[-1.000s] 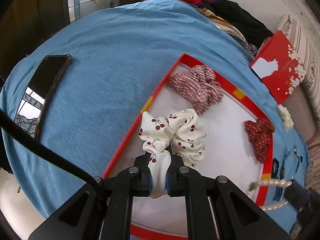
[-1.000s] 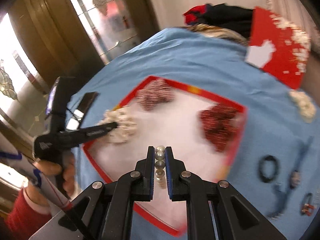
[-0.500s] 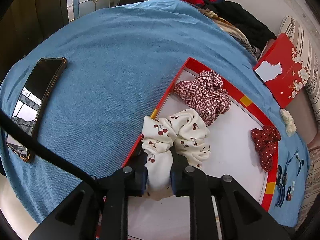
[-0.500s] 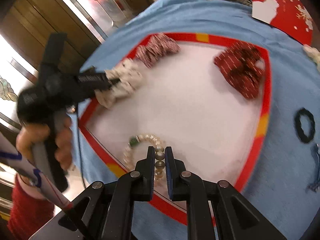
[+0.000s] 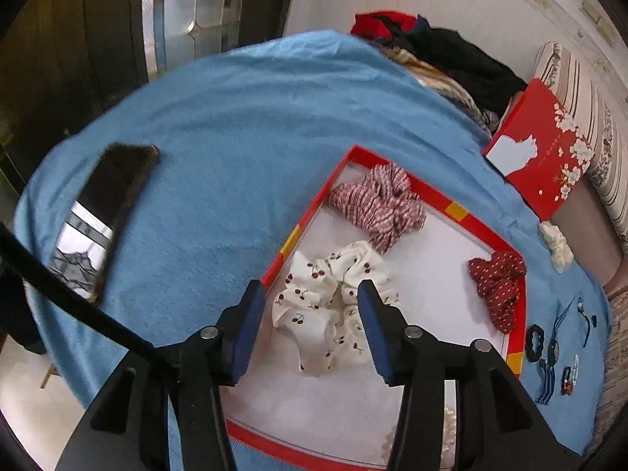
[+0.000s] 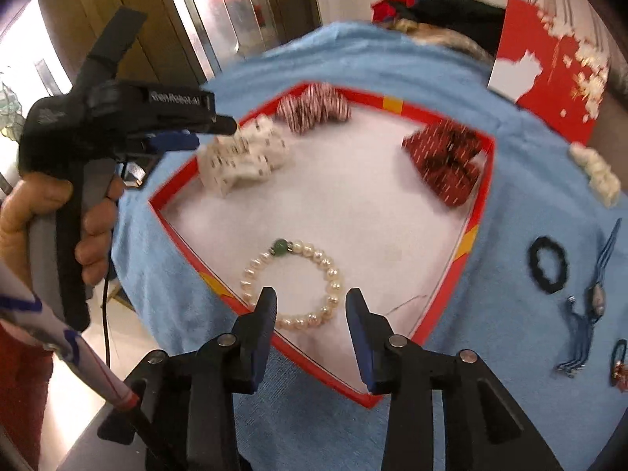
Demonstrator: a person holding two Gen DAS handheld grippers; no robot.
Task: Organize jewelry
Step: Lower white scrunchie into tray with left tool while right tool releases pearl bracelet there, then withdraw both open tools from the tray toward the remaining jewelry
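A red-rimmed tray (image 5: 486,235) with a white floor lies on the blue cloth. In it are a cherry-print white scrunchie (image 5: 333,302), a red plaid scrunchie (image 5: 380,204), a red dotted scrunchie (image 5: 498,286) and a pearl bracelet (image 6: 292,286) with a green bead. My left gripper (image 5: 310,294) is open, its fingers on either side of the cherry scrunchie, which lies free at the tray's left edge. My right gripper (image 6: 310,302) is open just above the bracelet, which rests near the tray's front corner. The left gripper also shows in the right wrist view (image 6: 184,133).
A phone (image 5: 102,212) lies on the cloth at the left. A red box lid (image 5: 537,149) leans at the back right by piled clothes (image 5: 451,51). A white scrunchie (image 5: 557,243), a black hair tie (image 6: 547,259) and blue accessories (image 6: 588,306) lie right of the tray.
Both grippers opened. The left let go of the cherry scrunchie inside the tray. The right lowered the pearl bracelet onto the tray floor, released it and drew back slightly.
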